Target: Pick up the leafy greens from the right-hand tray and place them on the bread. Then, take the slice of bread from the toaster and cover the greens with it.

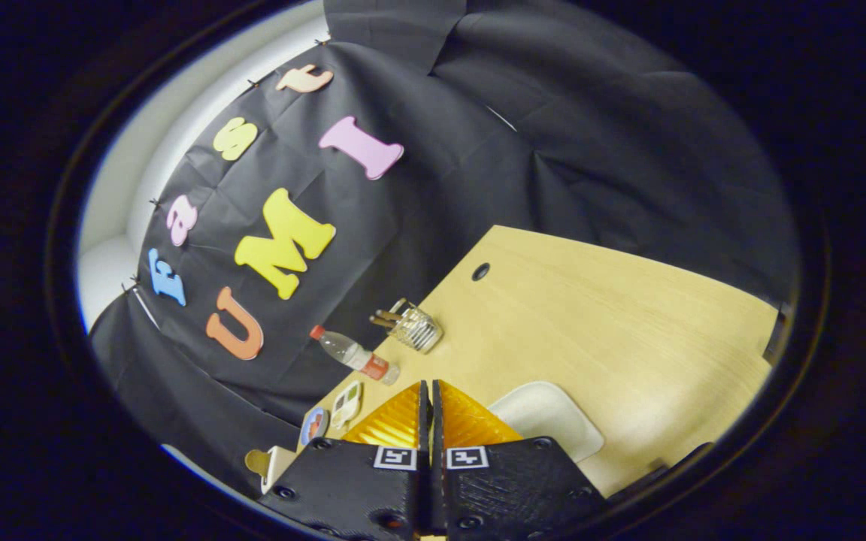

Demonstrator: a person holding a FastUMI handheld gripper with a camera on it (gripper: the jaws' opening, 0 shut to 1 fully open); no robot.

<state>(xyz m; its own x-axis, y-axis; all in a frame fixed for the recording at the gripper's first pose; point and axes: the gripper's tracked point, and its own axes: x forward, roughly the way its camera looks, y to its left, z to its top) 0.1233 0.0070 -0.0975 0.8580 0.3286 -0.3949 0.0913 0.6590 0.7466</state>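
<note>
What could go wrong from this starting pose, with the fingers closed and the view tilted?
1. The gripper is shut with nothing between its fingers; it must open before any pick.
2. A water bottle and a wire basket stand beyond the fingers near the table edge; a wide swing might topple them.

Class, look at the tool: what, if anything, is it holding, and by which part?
Nothing is held. The tool has its fingers closed against each other with no object between them, above the wooden table.
</note>
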